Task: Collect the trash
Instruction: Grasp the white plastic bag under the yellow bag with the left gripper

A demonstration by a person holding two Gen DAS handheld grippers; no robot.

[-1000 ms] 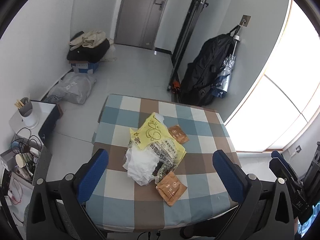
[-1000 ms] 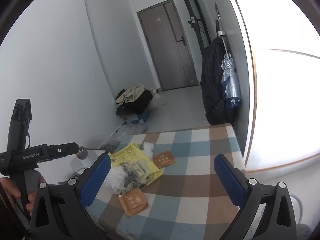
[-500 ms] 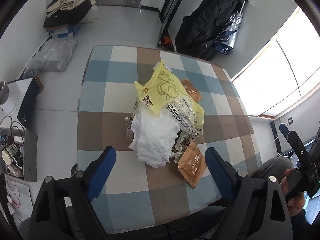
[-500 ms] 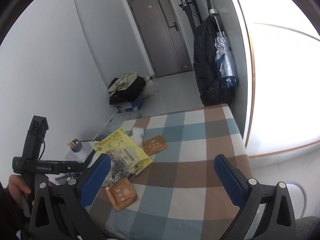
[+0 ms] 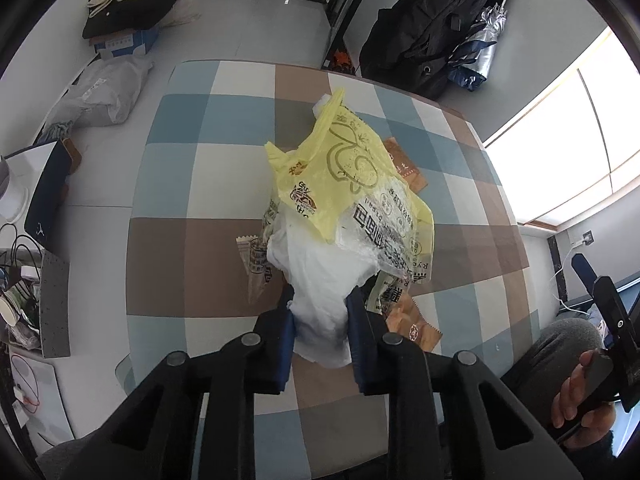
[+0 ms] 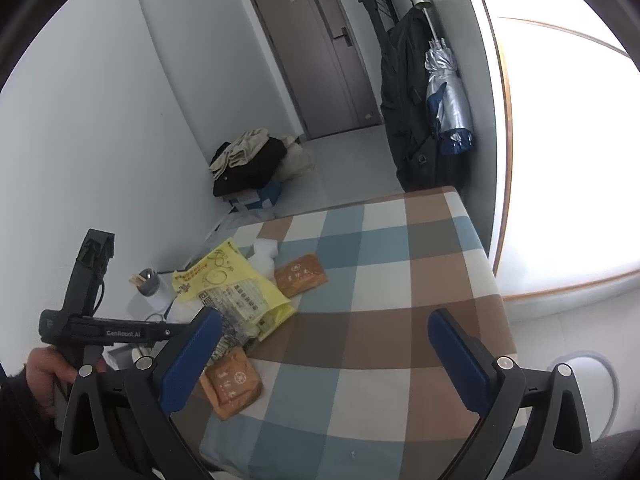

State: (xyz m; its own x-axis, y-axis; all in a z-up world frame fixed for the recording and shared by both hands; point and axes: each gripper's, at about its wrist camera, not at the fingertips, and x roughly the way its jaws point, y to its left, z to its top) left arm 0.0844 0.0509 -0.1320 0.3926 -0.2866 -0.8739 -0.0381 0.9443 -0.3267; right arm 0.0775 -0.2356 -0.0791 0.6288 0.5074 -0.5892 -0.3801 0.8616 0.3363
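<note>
Left wrist view is basically all trash pile: the left tool (image 5: 320, 312) is angled down at the checkered table (image 5: 192, 264) with its blue pads on either side of a crumpled white plastic bag (image 5: 320, 280). The jaws are closing and already narrow, with the bag bunched between them and both pads touching it. On top of that bag sits a yellow printed bag (image 5: 340, 168) and a clear printed wrapper (image 5: 384, 236), so the stuff is stacked and kinda tangled together. An orange snack packet (image 5: 416, 328) lies just beside the right pad, and another orange packet (image 5: 404, 164) peeks out from behind the yellow bag on the far side.

The right tool (image 6: 324, 356) is wide open with nothing between its pads, hovering over the near edge of the table, pile off to its left. A hand (image 6: 44, 372) grips the other handle there.

Around the room: black backpack (image 5: 424, 36) and a silver folded umbrella (image 5: 480, 48) hanging on the wall, clothes piled on a box (image 5: 124, 40), and a grey sack (image 5: 100, 92) on the floor.
</note>
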